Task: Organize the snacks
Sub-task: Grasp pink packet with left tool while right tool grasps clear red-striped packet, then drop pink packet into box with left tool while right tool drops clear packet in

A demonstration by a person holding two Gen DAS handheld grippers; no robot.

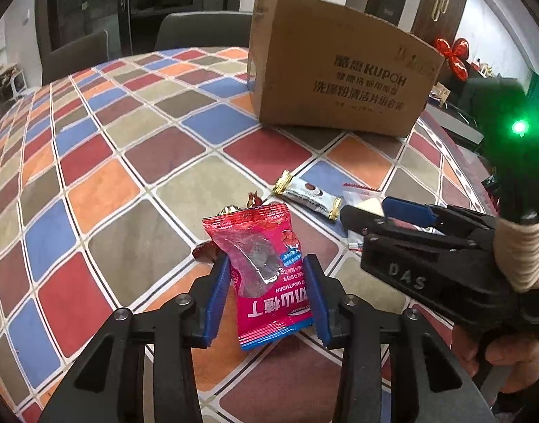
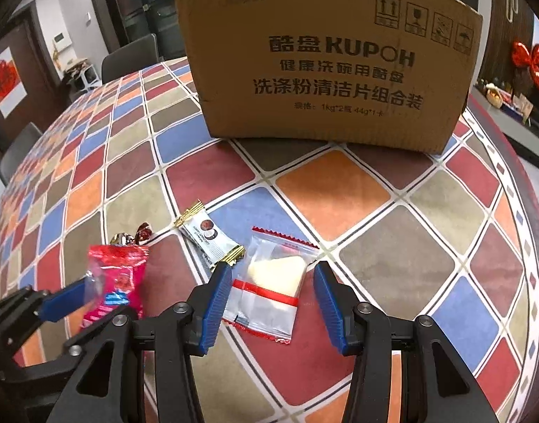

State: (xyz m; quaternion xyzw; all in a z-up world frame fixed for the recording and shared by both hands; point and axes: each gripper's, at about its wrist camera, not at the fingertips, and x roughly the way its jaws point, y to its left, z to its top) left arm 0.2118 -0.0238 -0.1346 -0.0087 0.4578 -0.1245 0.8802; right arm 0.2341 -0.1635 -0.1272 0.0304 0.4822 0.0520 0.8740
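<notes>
A red hawthorn snack packet [image 1: 265, 275] stands between the blue pads of my left gripper [image 1: 267, 282], which touch its sides; it also shows in the right wrist view [image 2: 116, 282]. My right gripper [image 2: 273, 294] is open around a clear packet with a white snack [image 2: 273, 282] lying on the table. A white bar with gold ends [image 2: 209, 238] lies just beyond it. Foil-wrapped candies [image 2: 133, 236] lie behind the red packet. The right gripper also shows in the left wrist view [image 1: 371, 218].
An open cardboard box [image 2: 325, 70] stands at the far side of the round table with a colourful checked cloth [image 2: 375, 246]. Chairs [image 2: 132, 56] stand beyond the table. The table edge curves close on the right.
</notes>
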